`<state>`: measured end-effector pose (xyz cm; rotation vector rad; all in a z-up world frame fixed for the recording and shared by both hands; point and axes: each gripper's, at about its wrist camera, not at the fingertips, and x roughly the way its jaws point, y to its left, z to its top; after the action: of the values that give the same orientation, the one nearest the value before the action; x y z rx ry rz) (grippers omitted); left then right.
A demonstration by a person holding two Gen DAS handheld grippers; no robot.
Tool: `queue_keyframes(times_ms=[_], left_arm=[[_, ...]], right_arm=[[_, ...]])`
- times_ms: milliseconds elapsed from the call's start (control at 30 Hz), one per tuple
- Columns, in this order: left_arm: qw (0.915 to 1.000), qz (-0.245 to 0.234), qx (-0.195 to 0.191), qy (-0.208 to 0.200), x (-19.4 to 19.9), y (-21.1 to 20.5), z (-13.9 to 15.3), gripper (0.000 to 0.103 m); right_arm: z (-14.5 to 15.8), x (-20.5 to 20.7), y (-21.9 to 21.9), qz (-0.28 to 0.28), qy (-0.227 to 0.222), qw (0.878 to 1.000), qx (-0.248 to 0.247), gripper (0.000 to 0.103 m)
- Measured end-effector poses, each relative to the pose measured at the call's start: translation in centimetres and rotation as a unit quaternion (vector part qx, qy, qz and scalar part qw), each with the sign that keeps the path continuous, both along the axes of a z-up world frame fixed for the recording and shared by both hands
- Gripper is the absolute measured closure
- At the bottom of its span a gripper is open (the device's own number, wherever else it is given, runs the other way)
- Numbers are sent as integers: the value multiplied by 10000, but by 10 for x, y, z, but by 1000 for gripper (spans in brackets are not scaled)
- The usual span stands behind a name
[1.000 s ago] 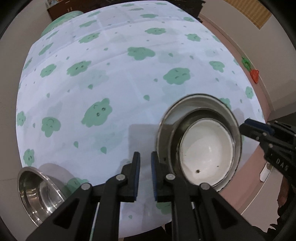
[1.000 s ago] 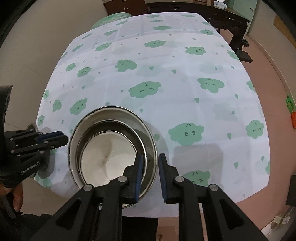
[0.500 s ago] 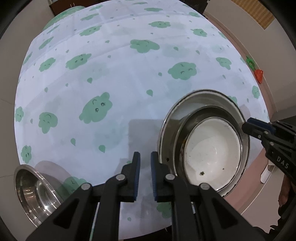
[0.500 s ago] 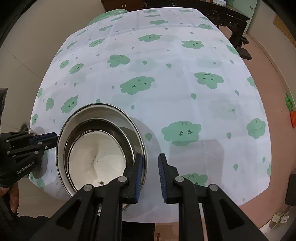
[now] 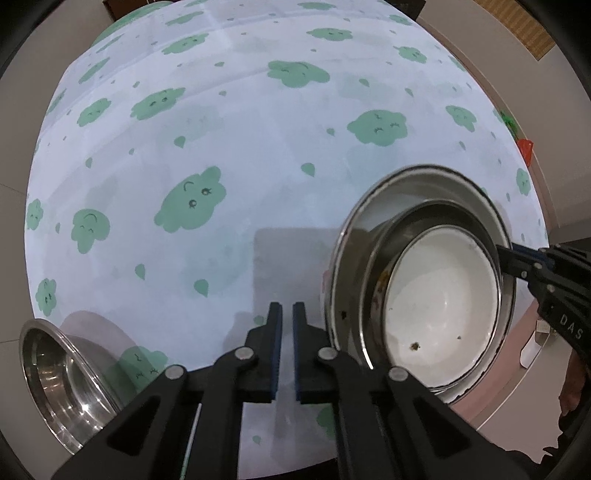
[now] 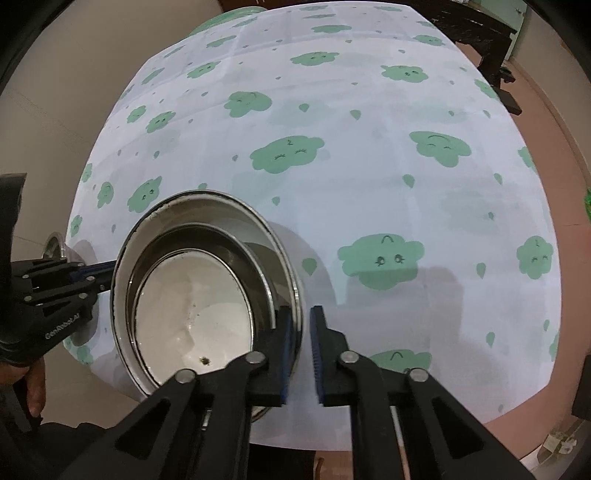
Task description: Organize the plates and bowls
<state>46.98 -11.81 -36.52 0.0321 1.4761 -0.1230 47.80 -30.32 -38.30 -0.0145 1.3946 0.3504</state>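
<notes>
A nested stack sits near the table's front edge: a large white enamel bowl (image 5: 369, 221) (image 6: 173, 214) holds a steel bowl (image 5: 417, 218) (image 6: 243, 254), which holds a white bowl (image 5: 439, 302) (image 6: 195, 314). My right gripper (image 6: 306, 354) is nearly shut and empty, its left finger (image 6: 284, 354) just at the stack's outer rim; it shows at the stack's right in the left wrist view (image 5: 517, 258). My left gripper (image 5: 287, 350) is nearly shut and empty, left of the stack; it also shows in the right wrist view (image 6: 99, 273). A separate steel bowl (image 5: 55, 380) (image 6: 53, 247) stands at the table's front left corner.
The table (image 5: 240, 147) (image 6: 369, 147) carries a white cloth with green cloud prints. Dark furniture (image 6: 491, 33) stands beyond its far right corner. A red and green object (image 5: 524, 147) lies on the pink floor at the right.
The stack now looks larger and closer in both views and appears tilted. My right gripper has come up against the stack's rim. Both grippers stay nearly shut.
</notes>
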Motion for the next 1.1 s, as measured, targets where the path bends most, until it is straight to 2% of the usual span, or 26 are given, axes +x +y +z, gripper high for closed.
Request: queue_keyframes(times_ms=[200,300,600,767,933,1000,1033,1100], left_arm=[[9998,-66,-134,-98,0,-3,10,103],[9997,-188,2,-157,-2,-7,12,103],[9993,68,-266,-258,-3,5,9,103],[9981,287,-516,149,-8,17,-7,103],[9981,279,-553,-40,-13,16,6,103],[9968,370,-704,-78,-11,19,11,101],[9970,389,-666,-100,-10,19,12,97],[9978,376,-542,-104,-9,17,13,95]], right_arm=[[1,0,0,7,30,10000,50,97],[3,-1,1,17,12,10000,33,97],[2,-4,0,-48,3,10000,78,97],[1,-5,-4,-65,-44,9999,129,97],[1,-5,-5,-30,-60,9999,154,97],[1,-4,-6,-16,-55,9998,182,97],[0,-4,-6,-8,-53,9998,189,97],[0,-4,-5,21,-49,9998,193,97]])
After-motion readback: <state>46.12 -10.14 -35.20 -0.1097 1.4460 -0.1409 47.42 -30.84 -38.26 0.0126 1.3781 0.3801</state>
